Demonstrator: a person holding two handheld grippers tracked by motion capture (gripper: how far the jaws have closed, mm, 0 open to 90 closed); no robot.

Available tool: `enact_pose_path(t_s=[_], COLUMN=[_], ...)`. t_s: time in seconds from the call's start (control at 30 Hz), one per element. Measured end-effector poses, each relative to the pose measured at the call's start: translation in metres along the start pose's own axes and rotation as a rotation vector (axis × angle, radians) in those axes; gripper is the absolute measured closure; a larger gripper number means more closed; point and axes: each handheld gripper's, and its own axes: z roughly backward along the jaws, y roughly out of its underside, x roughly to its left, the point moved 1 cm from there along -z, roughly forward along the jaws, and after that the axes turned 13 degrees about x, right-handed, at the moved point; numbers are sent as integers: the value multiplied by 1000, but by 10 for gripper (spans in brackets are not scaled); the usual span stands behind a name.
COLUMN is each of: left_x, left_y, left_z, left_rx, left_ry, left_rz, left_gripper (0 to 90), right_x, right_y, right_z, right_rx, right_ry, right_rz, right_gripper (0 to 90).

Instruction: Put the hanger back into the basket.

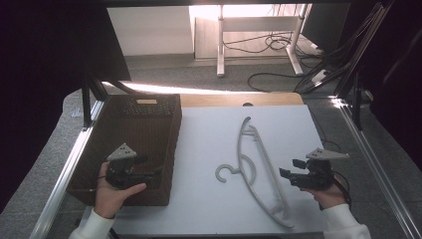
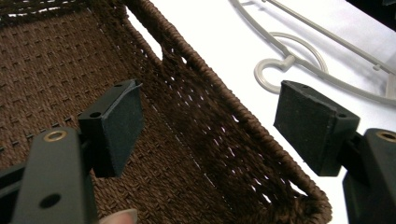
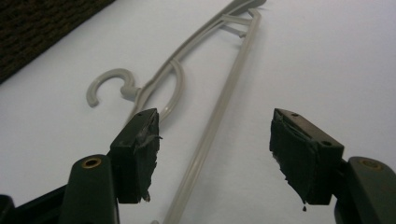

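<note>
Grey plastic hanger (image 1: 256, 169) lies flat on the white desk (image 1: 209, 149), hook (image 1: 226, 173) pointing toward 9 o'clock, its long straight bar running from about 12 to 5 o'clock across the desk's middle. Brown woven basket (image 1: 144, 134) sits at the desk's 9 o'clock side, nothing visible inside it. Right tool (image 1: 293, 177) hovers just beside the hanger's lower bar at roughly 4 o'clock, jaws spread wide and holding nothing; in the right gripper view the bar (image 3: 219, 116) runs up between the two pads, not yet touched. Left tool (image 1: 149, 173) hangs over the basket's near right wall (image 2: 224, 121), jaws also wide and empty, one pad inside the basket and one outside over the desk. Judged step: right tool picks up the hanger, likely for the basket. To do it well, the right tool should drop until both pads straddle the straight bar squarely, then close across the bar rather than along it; the bar is thin and smooth, so a skewed pinch may let it swivel. A grip near the hanger's middle would keep it level when raised. Left tool could steady the basket wall.
</note>
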Motion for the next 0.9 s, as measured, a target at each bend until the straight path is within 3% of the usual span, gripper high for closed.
enact_pose_path(t_s=[0.17, 0.37, 0.9], left_x=[1, 1, -3], left_y=[2, 4, 3], left_z=[2, 5, 1], left_rx=[-1, -8, 9], left_ry=[-4, -7, -6], left_rz=[7, -3, -22], left_gripper=[232, 232, 230], right_x=[-5, 0, 1], right_y=[0, -3, -6], right_z=[-3, 1, 2], right_rx=[35, 17, 9], right_ry=[28, 54, 11], right_rz=[-28, -13, -13], right_gripper=[327, 321, 347])
